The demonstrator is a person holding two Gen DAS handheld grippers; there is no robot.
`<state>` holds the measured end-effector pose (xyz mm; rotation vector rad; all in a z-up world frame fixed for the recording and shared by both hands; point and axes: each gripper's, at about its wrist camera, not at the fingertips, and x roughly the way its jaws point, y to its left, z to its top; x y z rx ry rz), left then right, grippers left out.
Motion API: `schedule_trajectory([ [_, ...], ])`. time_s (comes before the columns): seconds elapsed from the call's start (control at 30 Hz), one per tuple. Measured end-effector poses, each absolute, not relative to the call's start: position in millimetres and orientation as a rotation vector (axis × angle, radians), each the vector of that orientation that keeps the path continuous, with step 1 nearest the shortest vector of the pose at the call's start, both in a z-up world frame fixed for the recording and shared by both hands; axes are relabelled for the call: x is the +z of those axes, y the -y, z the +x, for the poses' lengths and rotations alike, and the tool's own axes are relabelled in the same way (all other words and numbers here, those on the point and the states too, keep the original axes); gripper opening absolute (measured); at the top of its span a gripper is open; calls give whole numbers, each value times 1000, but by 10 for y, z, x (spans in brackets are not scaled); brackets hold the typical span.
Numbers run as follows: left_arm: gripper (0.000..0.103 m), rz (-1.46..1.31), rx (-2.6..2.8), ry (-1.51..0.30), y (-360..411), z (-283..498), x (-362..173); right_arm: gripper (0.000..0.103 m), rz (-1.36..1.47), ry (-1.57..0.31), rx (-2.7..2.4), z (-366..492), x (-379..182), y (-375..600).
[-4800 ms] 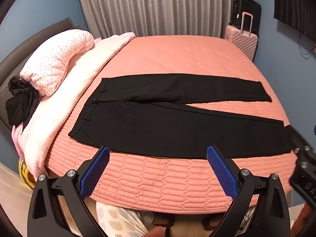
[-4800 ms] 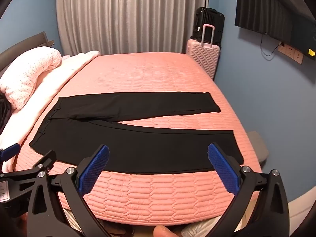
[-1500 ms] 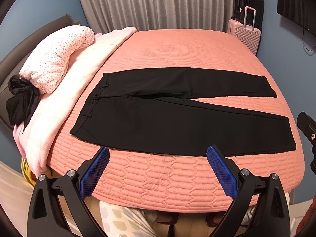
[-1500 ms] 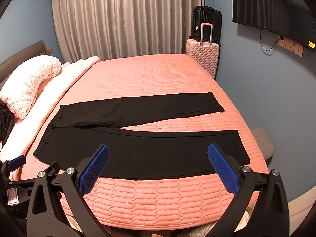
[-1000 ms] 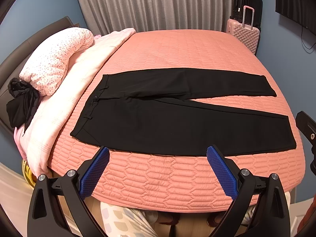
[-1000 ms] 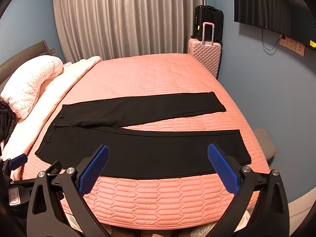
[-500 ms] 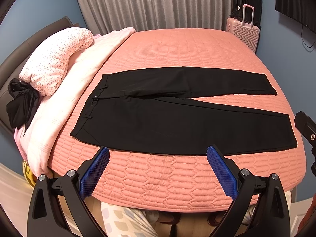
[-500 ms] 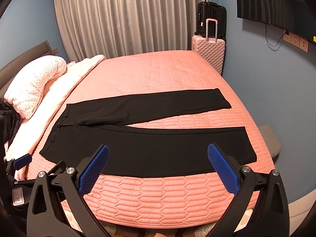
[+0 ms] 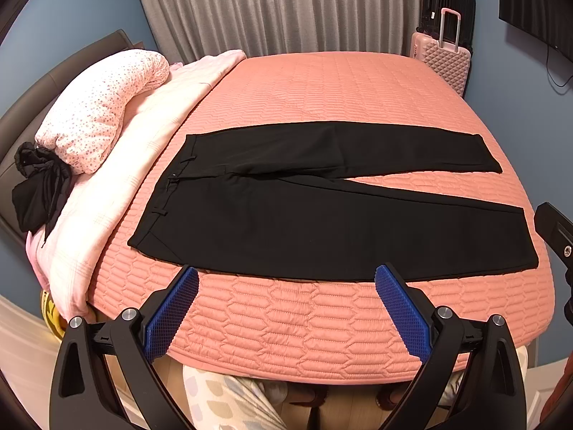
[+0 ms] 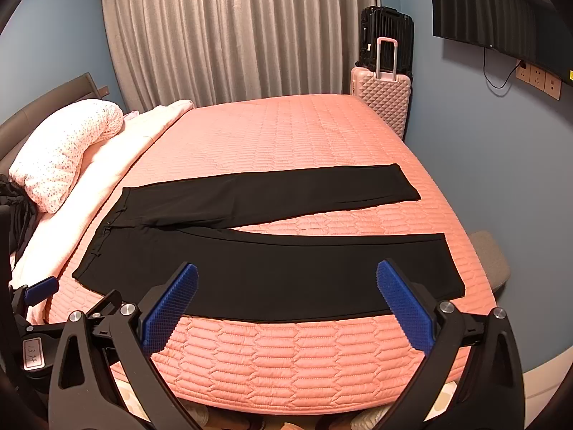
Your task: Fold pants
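Black pants (image 9: 322, 225) (image 10: 272, 268) lie flat across the pink quilted bed (image 9: 322, 82) (image 10: 286, 132), waistband to the left by the pillows, both legs spread apart toward the right. My left gripper (image 9: 286, 276) hovers open over the bed's near edge, just short of the nearer leg's lower hem line. My right gripper (image 10: 286, 272) also stands open, its blue pads (image 10: 401, 301) above the nearer leg's front edge. Neither holds anything. The other gripper's black body (image 9: 555, 229) shows at the left wrist view's right edge.
A spotted pink pillow (image 9: 104, 107) and pale blanket (image 9: 118, 193) fill the bed's left side, with a dark garment (image 9: 35, 190) beside them. Pink and black suitcases (image 10: 383, 93) stand by the curtain. A grey stool (image 10: 490, 261) sits at the bed's right. Patterned trouser legs (image 9: 222, 401) show below.
Both cameras have drifted slightly; the right wrist view has swung a little to the right, so the pants sit further left and lower in it. The pants lie as before and both grippers stay open.
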<state>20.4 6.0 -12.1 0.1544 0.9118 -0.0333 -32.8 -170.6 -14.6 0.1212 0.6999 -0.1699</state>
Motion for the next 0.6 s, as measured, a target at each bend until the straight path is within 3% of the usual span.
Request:
schedule_trajectory([
  [0.6, 98, 160, -36, -929, -38, 267, -214, 98, 125, -722, -161, -248, -240, 1727],
])
